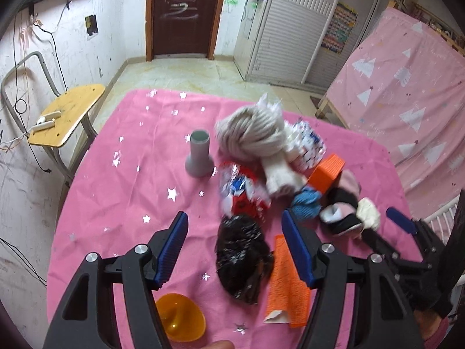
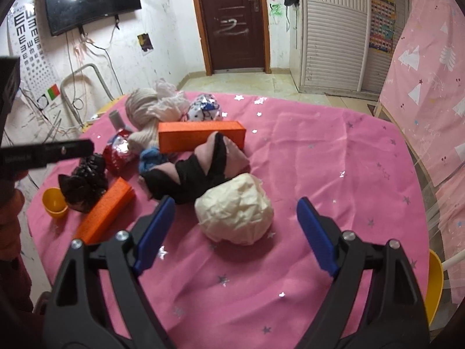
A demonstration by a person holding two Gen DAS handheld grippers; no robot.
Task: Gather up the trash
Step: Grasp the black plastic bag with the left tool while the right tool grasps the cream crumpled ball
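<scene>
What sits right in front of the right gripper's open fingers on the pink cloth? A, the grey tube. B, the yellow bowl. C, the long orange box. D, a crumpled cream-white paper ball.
D: in the right wrist view the crumpled paper ball lies just ahead of the open right gripper, untouched.

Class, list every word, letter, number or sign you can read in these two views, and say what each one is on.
"E", repeated in shrinking rows and turned different ways: eye chart on the left wall.
White scrawl, no clear word: brown door.
Coloured grid poster on the cupboard: too small to read.
Print on the red wrapper and the silver-blue wrapper: blurred, unreadable.
Orange box: no text visible.
</scene>
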